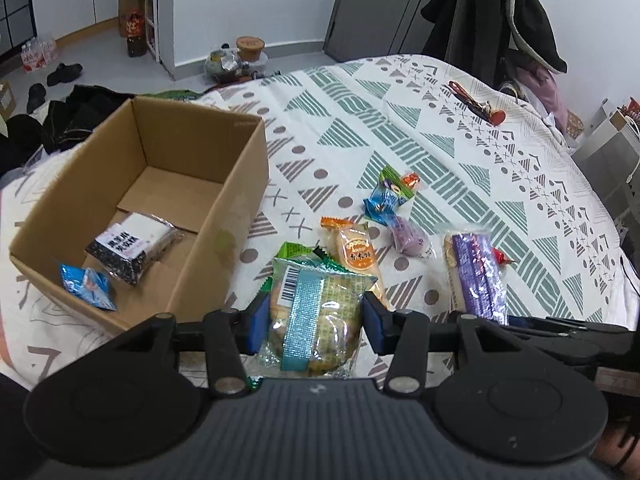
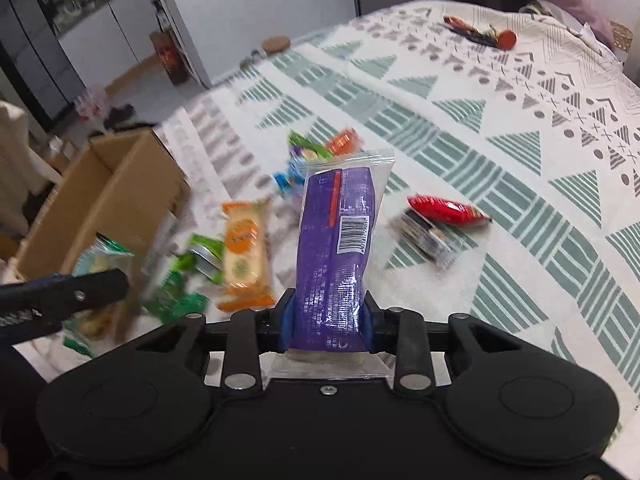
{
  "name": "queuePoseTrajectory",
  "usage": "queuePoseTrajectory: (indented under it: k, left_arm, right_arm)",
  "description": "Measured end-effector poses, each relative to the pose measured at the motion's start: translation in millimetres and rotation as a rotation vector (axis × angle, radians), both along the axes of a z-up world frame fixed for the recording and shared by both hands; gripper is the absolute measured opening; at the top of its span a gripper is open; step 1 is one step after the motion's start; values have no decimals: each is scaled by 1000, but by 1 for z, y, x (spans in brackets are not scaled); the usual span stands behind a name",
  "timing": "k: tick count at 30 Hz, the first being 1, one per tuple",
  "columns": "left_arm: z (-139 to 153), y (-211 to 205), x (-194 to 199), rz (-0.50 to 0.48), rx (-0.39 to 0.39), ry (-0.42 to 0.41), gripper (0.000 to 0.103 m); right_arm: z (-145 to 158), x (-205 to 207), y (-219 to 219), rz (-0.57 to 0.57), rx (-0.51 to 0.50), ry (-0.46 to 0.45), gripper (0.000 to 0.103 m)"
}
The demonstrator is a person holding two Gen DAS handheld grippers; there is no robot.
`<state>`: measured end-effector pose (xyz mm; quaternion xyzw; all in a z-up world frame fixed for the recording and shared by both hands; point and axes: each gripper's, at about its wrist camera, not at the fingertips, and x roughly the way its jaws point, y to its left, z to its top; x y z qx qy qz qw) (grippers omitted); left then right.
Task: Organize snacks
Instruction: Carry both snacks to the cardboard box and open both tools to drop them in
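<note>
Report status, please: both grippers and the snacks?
Left hand-held gripper shut on green snack pack. Right hand-held gripper shut on purple packet. Cardboard box open, path unobstructed.

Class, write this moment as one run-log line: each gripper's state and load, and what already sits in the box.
left gripper: shut on round cake pack | right gripper: shut on purple snack pack | cardboard box: black-and-white pack, blue packet

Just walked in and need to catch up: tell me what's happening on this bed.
A person is sorting snacks with a handheld tool in each hand. The left tool is shut on a clear pastry packet, beside the cardboard box, which already holds two packets. The right tool grips a purple snack pack, held upright. More snacks, including an orange packet, lie loose on the bedspread.
</note>
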<state>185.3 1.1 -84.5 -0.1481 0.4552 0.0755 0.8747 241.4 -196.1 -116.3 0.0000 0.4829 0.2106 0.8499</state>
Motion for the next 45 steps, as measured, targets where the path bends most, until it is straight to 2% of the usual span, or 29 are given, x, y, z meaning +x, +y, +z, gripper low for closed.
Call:
queuePoseTrajectory:
  k: [9, 20, 27, 37, 45]
  left_arm:
    - [20, 9, -10, 39, 29, -39, 48]
    - [46, 34, -25, 98, 51, -82, 48]
    - [58, 61, -35, 152, 66, -101, 48]
    - [65, 102, -41, 223, 53, -130, 48]
    - [62, 128, -39, 240, 35, -132, 48]
  right_arm:
    - [25, -15, 8, 57, 136, -80, 31]
    - [46, -24, 28, 93, 233, -151, 31]
    - [61, -30, 46, 156, 282, -199, 31]
    - [64, -25, 85, 193, 344, -188, 31]
    - [58, -19, 118, 220, 384, -130, 31]
